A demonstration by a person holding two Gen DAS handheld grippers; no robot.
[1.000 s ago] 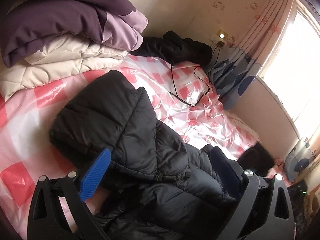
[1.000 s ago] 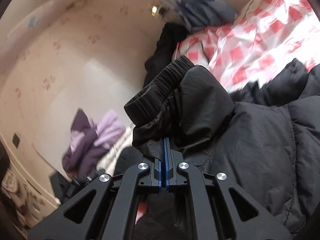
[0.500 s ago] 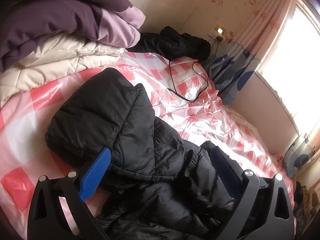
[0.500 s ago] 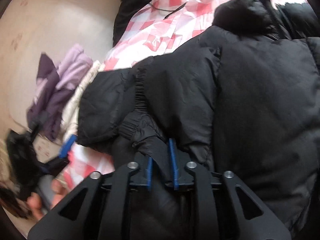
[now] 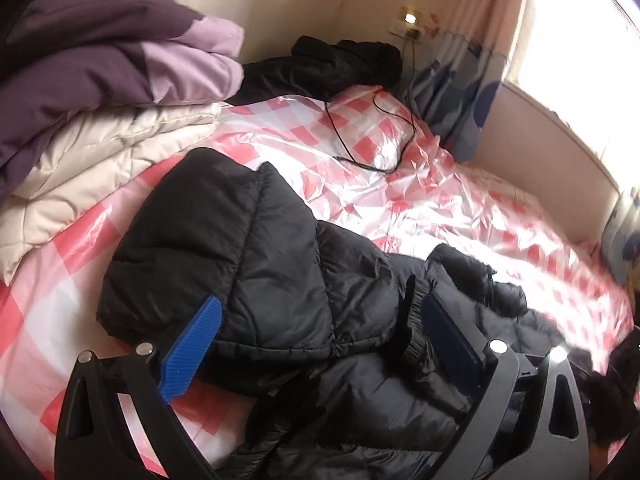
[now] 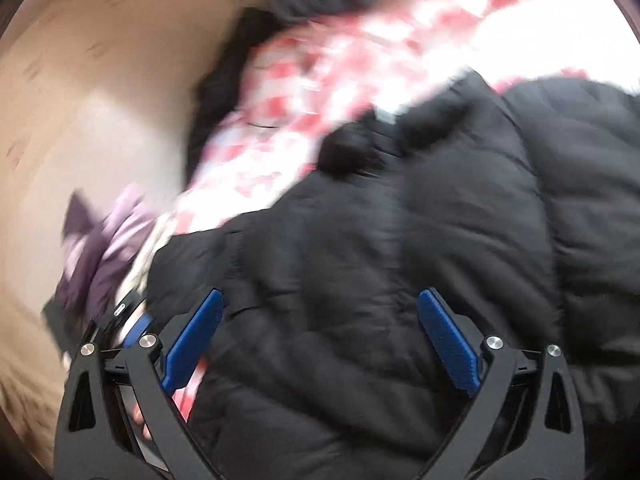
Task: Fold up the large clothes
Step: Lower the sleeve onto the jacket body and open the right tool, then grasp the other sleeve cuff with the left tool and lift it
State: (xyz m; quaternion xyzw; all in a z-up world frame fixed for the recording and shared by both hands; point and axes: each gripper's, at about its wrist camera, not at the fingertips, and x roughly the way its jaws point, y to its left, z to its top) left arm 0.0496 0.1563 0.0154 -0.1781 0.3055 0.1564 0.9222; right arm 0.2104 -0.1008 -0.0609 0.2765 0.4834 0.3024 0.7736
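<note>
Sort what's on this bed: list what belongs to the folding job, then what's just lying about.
Part of the job:
black puffer jacket
left gripper, open over it
right gripper, jaws opening, nothing clamped

Lying about:
purple quilt
cream quilt
black cable
dark clothes by the wall
curtain
checked sheet

checkered bed [image 5: 400,208], black jacket [image 5: 248,256], folded quilts [image 5: 100,128]
</note>
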